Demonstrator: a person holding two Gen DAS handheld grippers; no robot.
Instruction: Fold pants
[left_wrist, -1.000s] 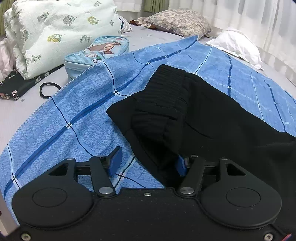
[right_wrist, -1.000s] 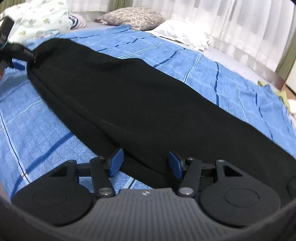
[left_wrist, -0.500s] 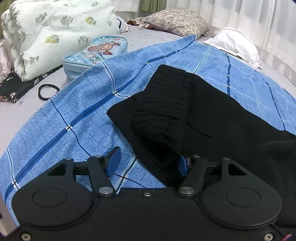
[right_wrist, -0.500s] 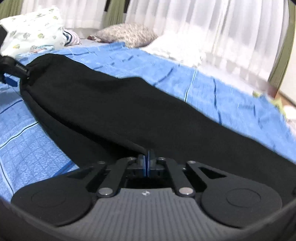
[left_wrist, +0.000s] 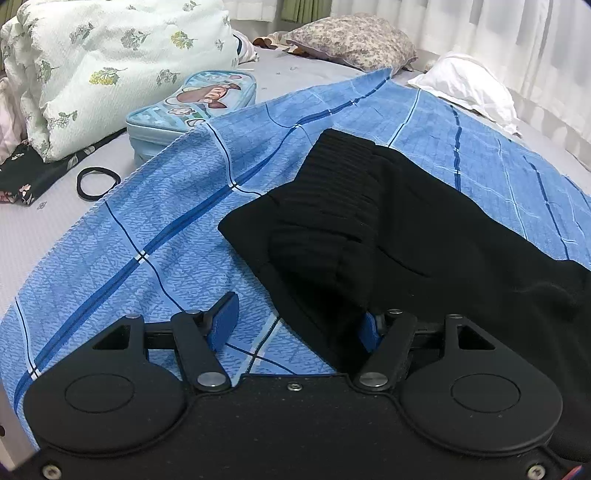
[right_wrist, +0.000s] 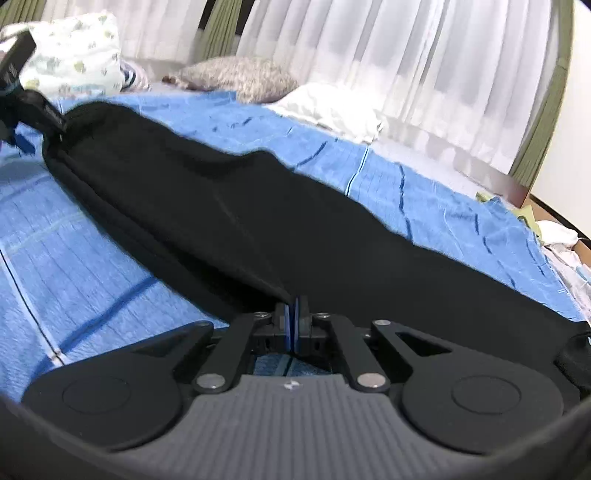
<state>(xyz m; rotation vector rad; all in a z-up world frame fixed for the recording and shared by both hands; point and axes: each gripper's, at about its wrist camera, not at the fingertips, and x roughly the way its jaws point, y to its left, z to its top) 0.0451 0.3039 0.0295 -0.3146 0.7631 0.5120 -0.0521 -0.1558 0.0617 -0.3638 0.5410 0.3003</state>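
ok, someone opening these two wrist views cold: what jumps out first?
The long black pants stretched across the blue checked blanket dominate both views. The right gripper is shut on the pants' near edge, while the left gripper stands open at the ribbed waistband. Behind sit a floral quilt bundle and a cartoon pouch.

pants' far leg end: my left wrist view cuts the black pants (left_wrist: 424, 236) off at its right edge.
left tool, right pad: I see only a sliver of blue; the waistband folds over the rest.
right tool (right_wrist: 293, 317): whether cloth sits between the pressed-together pads, I can't tell.
right wrist view: blurred throughout; blanket (right_wrist: 92, 258) lines smear.
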